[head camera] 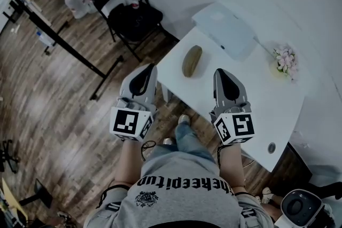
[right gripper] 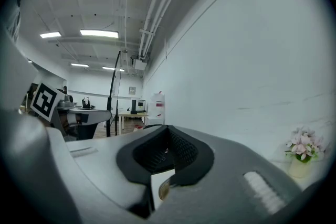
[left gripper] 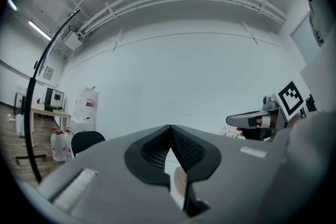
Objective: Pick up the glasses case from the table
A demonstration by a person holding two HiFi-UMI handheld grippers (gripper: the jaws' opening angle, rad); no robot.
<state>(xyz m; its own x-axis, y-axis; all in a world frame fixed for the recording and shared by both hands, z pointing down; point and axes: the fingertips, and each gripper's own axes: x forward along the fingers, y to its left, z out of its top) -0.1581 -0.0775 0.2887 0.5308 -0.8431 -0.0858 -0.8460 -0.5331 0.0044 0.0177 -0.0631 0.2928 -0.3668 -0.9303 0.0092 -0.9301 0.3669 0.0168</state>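
The olive-brown, oval glasses case point(head camera: 192, 61) lies closed and flat on the white table point(head camera: 267, 99), near its corner.

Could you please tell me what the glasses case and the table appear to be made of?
The glasses case: tan-brown, matte, rounded shell; possibly leatherette or fabric-covered, but its texture is too small to tell. The table: smooth, plain white top with a thin edge; likely laminate or painted board.

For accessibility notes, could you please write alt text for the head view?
From above, a person points the shut left gripper and right gripper toward a brown glasses case on a white table. A grey laptop and pink flowers lie farther back; a black chair stands alongside.
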